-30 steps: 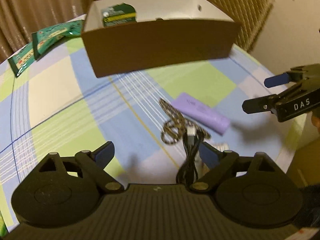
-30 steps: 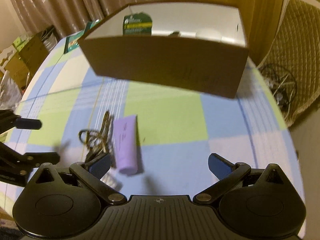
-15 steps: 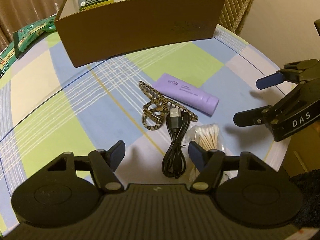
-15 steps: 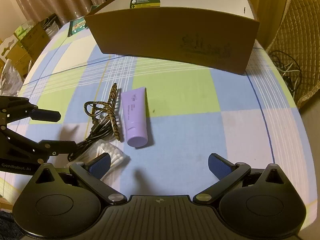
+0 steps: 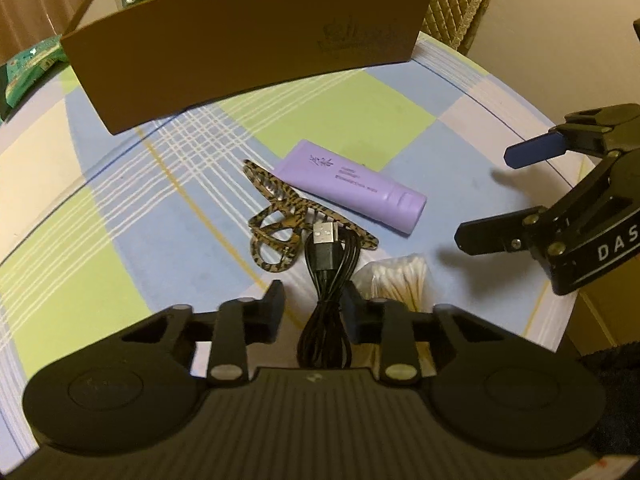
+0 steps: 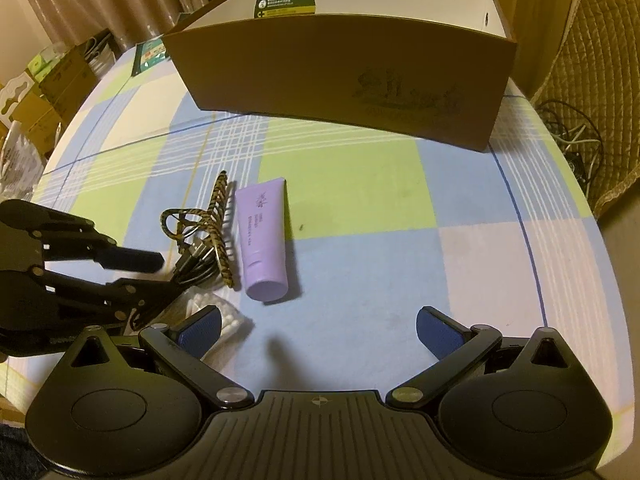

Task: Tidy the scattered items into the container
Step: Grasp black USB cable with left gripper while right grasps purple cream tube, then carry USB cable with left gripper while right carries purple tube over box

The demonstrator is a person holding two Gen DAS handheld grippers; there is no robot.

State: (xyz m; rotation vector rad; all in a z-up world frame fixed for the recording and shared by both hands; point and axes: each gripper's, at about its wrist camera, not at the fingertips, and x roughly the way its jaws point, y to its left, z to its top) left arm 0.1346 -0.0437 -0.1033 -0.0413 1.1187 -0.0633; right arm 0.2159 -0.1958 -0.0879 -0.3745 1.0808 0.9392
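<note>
Cable (image 5: 326,280), black and coiled with a USB plug at its far end, lies between the two fingers of the left gripper (image 5: 312,304); the jaws stand narrowly apart on either side of the bundle, and whether the pads already press it cannot be told. At about 1 o'clock from the plug rests a purple tube (image 5: 352,184), cap end toward the right, and just beside it at 11 o'clock sits a leopard-print hair clip (image 5: 280,220), touching the cable. A clear bag of cotton swabs (image 5: 400,276) lies at 3 o'clock from the cable, close against the left gripper's right finger. The brown cardboard box (image 5: 248,44) stands at 12 o'clock on the checked tablecloth (image 5: 100,208), well apart from the cluster, with a green packet (image 6: 286,2) upright inside against its far wall. More green packets (image 5: 30,64) lie on the cloth at 10 o'clock, beside the box. The right gripper (image 6: 318,328) hovers over bare cloth with its jaws spread wide and nothing between them; in its own view the tube lies at 11 o'clock, near its left finger.
</note>
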